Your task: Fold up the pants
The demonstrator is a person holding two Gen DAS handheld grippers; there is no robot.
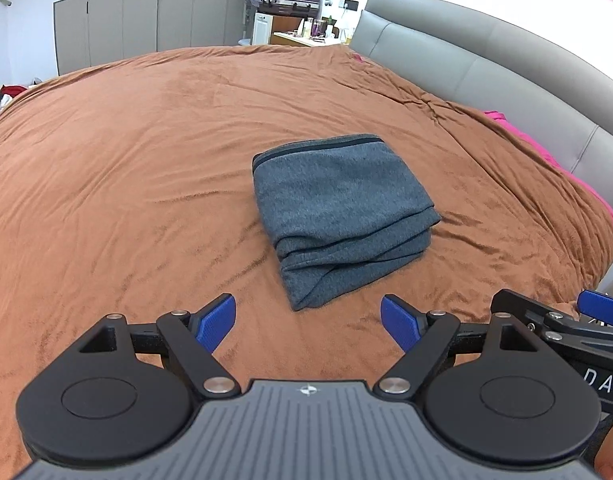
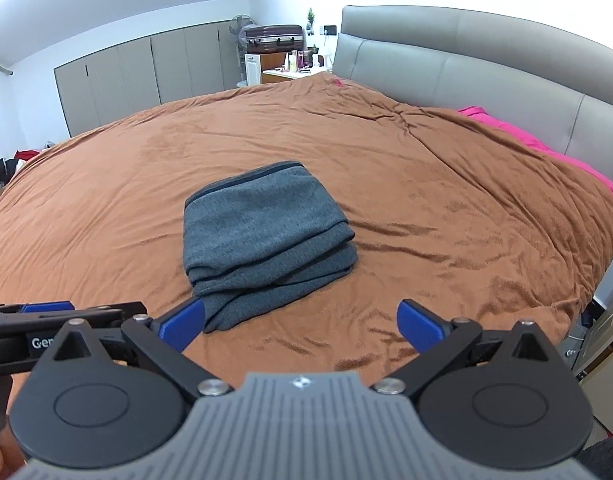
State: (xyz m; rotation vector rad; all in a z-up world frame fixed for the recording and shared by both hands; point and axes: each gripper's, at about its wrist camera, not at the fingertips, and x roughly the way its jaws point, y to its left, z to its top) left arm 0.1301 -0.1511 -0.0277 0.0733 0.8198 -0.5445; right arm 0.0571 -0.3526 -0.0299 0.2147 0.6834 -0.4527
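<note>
The grey pants (image 1: pixel 338 208) lie folded into a thick stacked rectangle on the brown bedspread (image 1: pixel 126 180); they also show in the right wrist view (image 2: pixel 262 236). My left gripper (image 1: pixel 308 326) is open and empty, just short of the stack's near edge. My right gripper (image 2: pixel 302 326) is open and empty, its left blue pad (image 2: pixel 182 326) close to the stack's near corner. The right gripper's body shows at the right edge of the left wrist view (image 1: pixel 566 328), and the left gripper's body at the left edge of the right wrist view (image 2: pixel 46 320).
A grey padded headboard (image 1: pixel 486 60) runs along the right side of the bed, with pink bedding (image 1: pixel 546 152) beside it. Grey wardrobes (image 1: pixel 146 20), a fan, a suitcase (image 1: pixel 286 0) and a cluttered desk stand at the far wall. Clothes pile at the far left (image 1: pixel 6 96).
</note>
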